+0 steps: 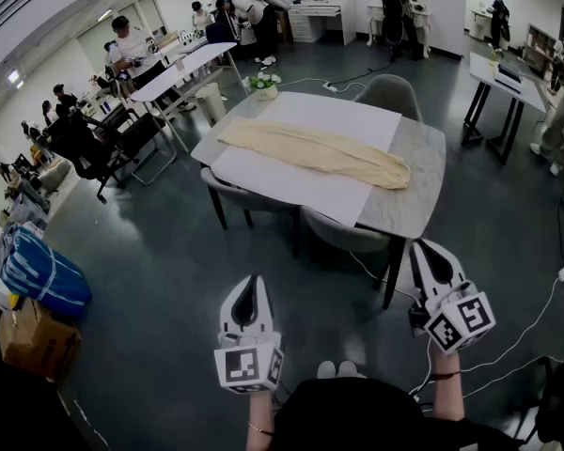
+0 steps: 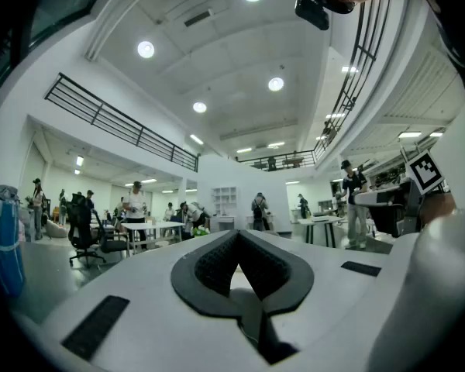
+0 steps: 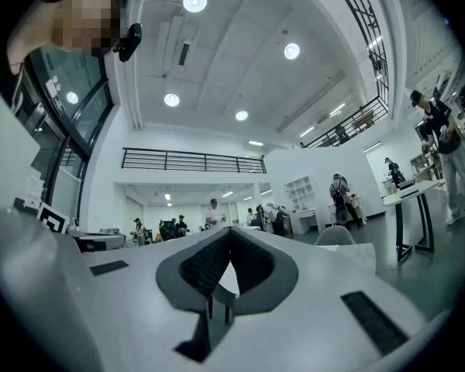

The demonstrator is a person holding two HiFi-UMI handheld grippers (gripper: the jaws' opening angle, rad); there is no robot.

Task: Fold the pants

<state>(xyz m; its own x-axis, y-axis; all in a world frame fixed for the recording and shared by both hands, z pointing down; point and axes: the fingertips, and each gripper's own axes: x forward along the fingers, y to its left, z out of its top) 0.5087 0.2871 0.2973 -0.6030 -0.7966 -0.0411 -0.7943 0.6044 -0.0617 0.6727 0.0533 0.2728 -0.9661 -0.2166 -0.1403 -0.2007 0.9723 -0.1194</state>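
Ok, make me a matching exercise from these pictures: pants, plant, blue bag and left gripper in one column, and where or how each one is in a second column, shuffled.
Column one:
1. pants
2. plant
3. blue bag
4. left gripper

Column two:
A. on the floor at the left edge of the head view
B. shut and empty, held short of the table
C. spread out flat on the white sheet
D. at the table's far corner

Pairs: 1-C, 2-D, 3-A, 4-B
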